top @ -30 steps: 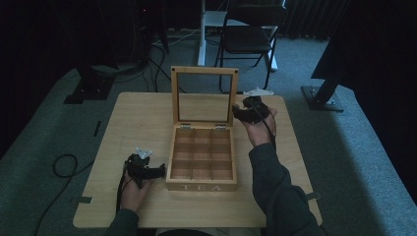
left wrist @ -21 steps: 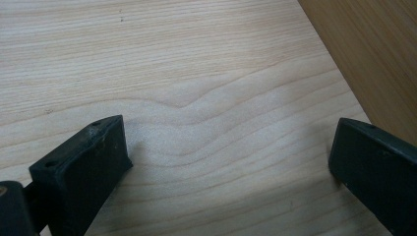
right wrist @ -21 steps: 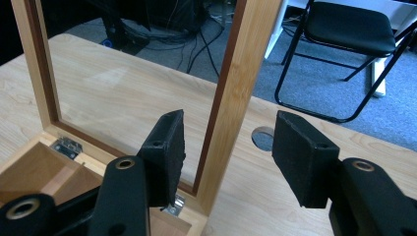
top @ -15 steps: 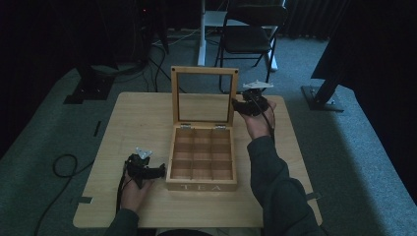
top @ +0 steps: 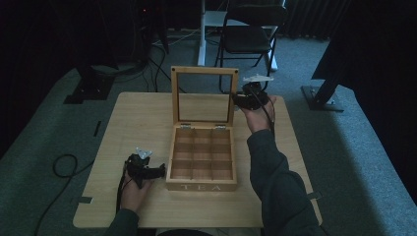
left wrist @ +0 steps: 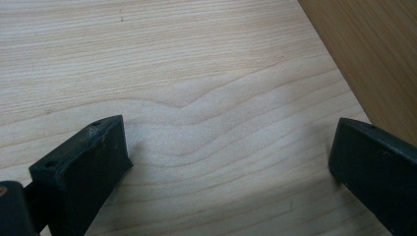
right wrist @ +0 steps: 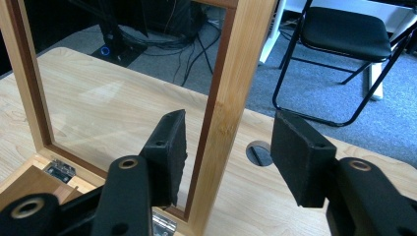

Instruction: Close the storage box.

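A wooden tea box with several empty compartments stands mid-table, its glass-paned lid raised upright. My right gripper is at the lid's right edge. In the right gripper view it is open, one jaw on each side of the lid's wooden frame with a gap on the outer side. My left gripper rests low on the table just left of the box front. The left gripper view shows it open over bare wood, the box wall at upper right.
The light wooden table has a round cable hole behind the lid. A black folding chair and a white desk leg stand beyond the far edge. Cables lie on the grey carpet at left.
My right gripper has moved up and away along the lid's right edge, and its jaws now straddle the frame. The left gripper has stayed put.
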Demonstrator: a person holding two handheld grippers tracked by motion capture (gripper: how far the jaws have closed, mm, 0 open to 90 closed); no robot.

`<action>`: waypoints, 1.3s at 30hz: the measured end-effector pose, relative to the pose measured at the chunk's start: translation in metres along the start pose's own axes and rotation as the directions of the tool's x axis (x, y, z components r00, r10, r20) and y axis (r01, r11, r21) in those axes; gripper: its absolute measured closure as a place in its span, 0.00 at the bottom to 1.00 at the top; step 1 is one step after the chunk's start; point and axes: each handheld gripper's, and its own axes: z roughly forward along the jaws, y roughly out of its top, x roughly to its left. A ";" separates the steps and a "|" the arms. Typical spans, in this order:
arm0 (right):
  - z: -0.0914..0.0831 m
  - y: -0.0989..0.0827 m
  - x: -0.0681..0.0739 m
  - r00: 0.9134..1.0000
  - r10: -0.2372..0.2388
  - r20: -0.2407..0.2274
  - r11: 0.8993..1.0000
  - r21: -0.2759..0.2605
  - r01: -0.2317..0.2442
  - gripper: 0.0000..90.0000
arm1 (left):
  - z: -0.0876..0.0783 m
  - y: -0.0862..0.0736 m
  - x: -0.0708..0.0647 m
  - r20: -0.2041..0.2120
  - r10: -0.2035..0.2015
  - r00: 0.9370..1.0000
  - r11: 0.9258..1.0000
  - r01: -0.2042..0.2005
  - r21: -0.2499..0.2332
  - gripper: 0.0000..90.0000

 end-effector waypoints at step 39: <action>0.024 0.026 -0.011 0.999 0.016 -0.044 1.000 -0.007 -0.017 0.46 | 0.000 0.000 0.000 0.001 -0.002 1.000 1.000 0.002 0.000 0.02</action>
